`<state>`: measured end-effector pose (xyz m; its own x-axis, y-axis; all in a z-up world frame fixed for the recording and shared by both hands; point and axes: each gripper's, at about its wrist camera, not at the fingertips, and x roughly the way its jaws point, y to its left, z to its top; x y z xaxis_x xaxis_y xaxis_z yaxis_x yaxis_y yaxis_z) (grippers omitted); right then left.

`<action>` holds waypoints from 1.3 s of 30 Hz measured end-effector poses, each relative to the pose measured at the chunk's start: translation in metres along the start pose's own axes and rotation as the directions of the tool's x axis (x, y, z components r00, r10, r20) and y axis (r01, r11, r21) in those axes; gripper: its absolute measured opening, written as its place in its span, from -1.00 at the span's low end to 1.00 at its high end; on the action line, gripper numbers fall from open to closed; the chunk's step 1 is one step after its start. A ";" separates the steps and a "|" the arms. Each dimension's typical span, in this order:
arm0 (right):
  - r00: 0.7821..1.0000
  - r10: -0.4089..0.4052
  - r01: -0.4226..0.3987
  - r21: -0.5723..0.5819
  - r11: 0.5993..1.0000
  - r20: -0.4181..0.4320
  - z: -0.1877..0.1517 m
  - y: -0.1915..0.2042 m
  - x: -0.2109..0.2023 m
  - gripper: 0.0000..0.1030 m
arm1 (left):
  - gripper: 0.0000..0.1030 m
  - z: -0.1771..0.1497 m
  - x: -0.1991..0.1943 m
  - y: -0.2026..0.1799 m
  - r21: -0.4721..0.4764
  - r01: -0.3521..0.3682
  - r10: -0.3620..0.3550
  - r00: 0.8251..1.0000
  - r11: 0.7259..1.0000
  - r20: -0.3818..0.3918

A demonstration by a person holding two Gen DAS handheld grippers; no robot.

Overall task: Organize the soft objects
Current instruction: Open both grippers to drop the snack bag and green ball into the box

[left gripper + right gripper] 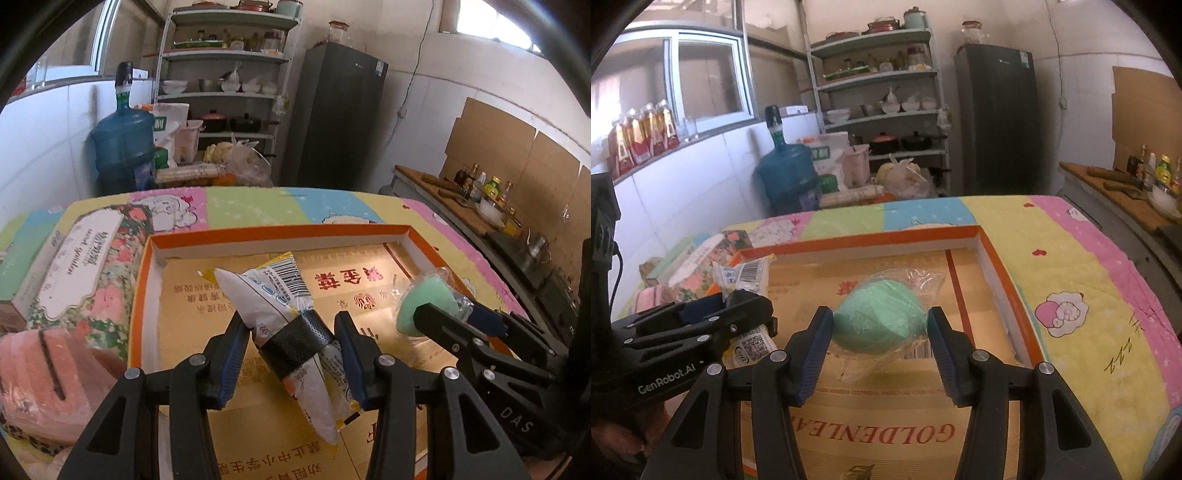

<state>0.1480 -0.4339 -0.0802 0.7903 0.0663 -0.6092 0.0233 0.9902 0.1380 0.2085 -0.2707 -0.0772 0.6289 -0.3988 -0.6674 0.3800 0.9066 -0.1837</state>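
Left claw [291,350] clamps white pouch [280,317], right claw [881,332] green ball [879,317]; orange-rimmed tray [997,273].

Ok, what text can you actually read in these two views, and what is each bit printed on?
"GOLDENLEAF", upside down, on the orange-rimmed box floor.
"GenRobot.AI" on the left hand-held gripper.
"DAS" on the right hand-held gripper.
Chinese characters on the box floor and the floral tissue pack: not legible.
Barcode digits on the white pouch: too small.
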 end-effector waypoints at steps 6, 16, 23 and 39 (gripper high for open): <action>0.999 -0.029 0.029 -0.012 1.000 -0.035 0.000 0.002 0.006 0.10 | -0.02 -0.001 0.012 -0.001 -0.002 -0.009 0.008 0.997 1.000 -0.076; 0.998 -0.053 0.054 0.017 0.998 -0.021 -0.001 -0.002 0.002 0.28 | 0.38 0.000 0.004 -0.002 -0.003 -0.024 0.024 0.999 1.000 -0.033; 0.999 -0.046 0.046 0.038 0.998 0.003 -0.001 -0.002 -0.007 0.29 | 0.49 0.002 -0.012 0.000 -0.010 -0.024 0.024 0.999 1.000 0.024; 0.988 -0.023 0.017 0.038 0.999 0.151 0.000 0.027 -0.064 0.31 | 0.67 0.002 -0.084 0.002 0.043 -0.052 0.038 0.961 0.998 0.275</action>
<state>0.0985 -0.4110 -0.0374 0.8729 0.0244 -0.4874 0.0600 0.9858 0.1569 0.1576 -0.2354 -0.0201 0.8053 -0.3864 -0.4497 0.3754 0.9193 -0.1178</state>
